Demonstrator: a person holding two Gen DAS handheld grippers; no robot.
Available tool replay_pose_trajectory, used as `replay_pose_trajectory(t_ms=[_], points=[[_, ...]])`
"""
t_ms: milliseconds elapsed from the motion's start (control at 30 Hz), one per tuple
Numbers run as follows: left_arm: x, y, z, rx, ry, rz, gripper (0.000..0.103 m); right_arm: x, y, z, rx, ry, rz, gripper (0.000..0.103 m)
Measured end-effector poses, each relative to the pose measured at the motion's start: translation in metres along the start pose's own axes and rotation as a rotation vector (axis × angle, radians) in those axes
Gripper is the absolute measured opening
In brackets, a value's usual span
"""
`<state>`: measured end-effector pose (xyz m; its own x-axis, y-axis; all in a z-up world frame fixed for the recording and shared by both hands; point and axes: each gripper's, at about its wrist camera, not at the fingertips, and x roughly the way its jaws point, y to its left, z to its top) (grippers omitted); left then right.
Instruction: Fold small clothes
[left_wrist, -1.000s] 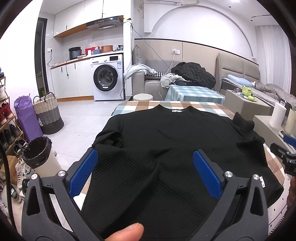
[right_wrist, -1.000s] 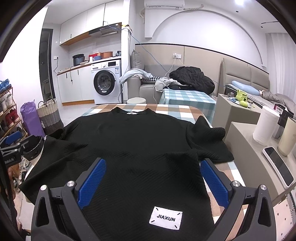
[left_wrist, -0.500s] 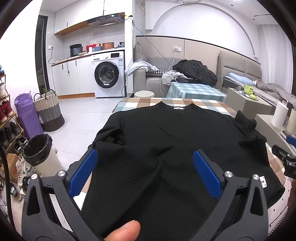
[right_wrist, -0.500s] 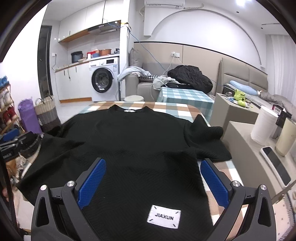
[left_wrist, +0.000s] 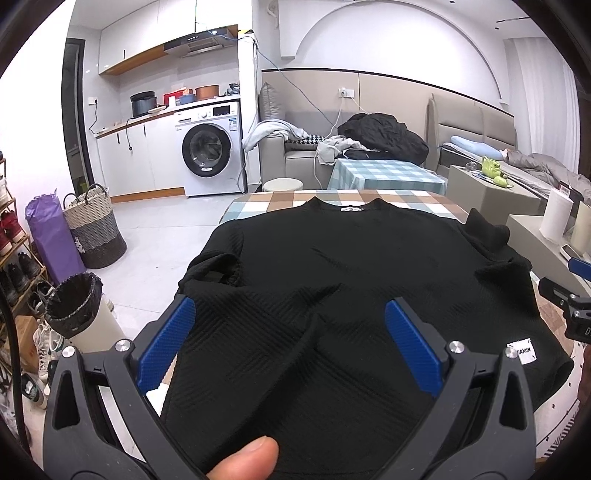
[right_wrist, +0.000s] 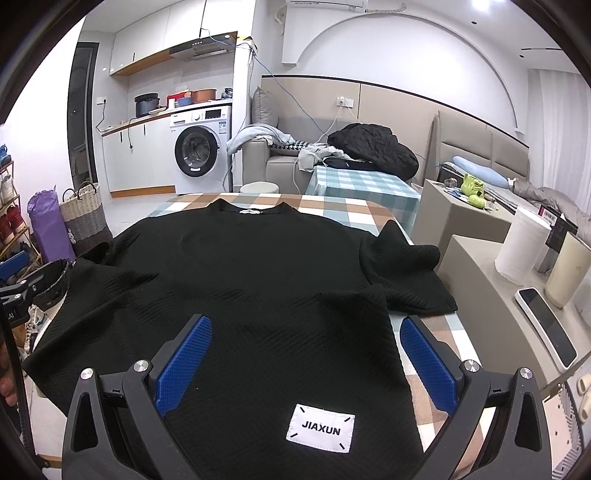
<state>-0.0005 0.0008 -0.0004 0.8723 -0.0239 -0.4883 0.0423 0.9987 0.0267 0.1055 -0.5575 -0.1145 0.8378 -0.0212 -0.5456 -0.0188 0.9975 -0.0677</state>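
The black short-sleeved top (left_wrist: 354, 280) lies spread front-up on the plaid-covered table (left_wrist: 280, 201), collar toward twelve o'clock and hem toward six. No fold has been made that I can see: the body is one flat layer across the table, so the task looks to be at its very start, with all the folding left.

At nine o'clock in the left wrist view, the left sleeve (left_wrist: 212, 267) is bunched and rumpled at the table edge, above the black-lined waste bin (left_wrist: 74, 304) on the floor. The left gripper (left_wrist: 290, 334) hovers over the hem at six o'clock, its blue pads (left_wrist: 166, 343) wide apart and holding nothing; a soft ridge of cloth runs between them. A thumb tip (left_wrist: 245, 459) shows at the bottom edge.

Moving right, the white JIAXUN patch (right_wrist: 320, 432) sits near the hem corner. The right gripper (right_wrist: 304, 360) is also spread open above that corner, with cloth beneath but not pinched. At two o'clock in the right wrist view the right sleeve (right_wrist: 402, 273) lies crumpled, with a peak standing up, reaching to the table's right edge.

Judging from this, both sleeves need smoothing or turning in before the body is folded.
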Motion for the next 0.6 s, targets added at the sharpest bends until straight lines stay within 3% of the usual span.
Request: replay_pose_trajectory(t_ms=[600], points=[[0.014, 0.019, 0.004, -0.019, 0.016, 0.025, 0.102, 0.004, -0.008, 0.008, 0.055, 0.003, 0.055, 0.103]])
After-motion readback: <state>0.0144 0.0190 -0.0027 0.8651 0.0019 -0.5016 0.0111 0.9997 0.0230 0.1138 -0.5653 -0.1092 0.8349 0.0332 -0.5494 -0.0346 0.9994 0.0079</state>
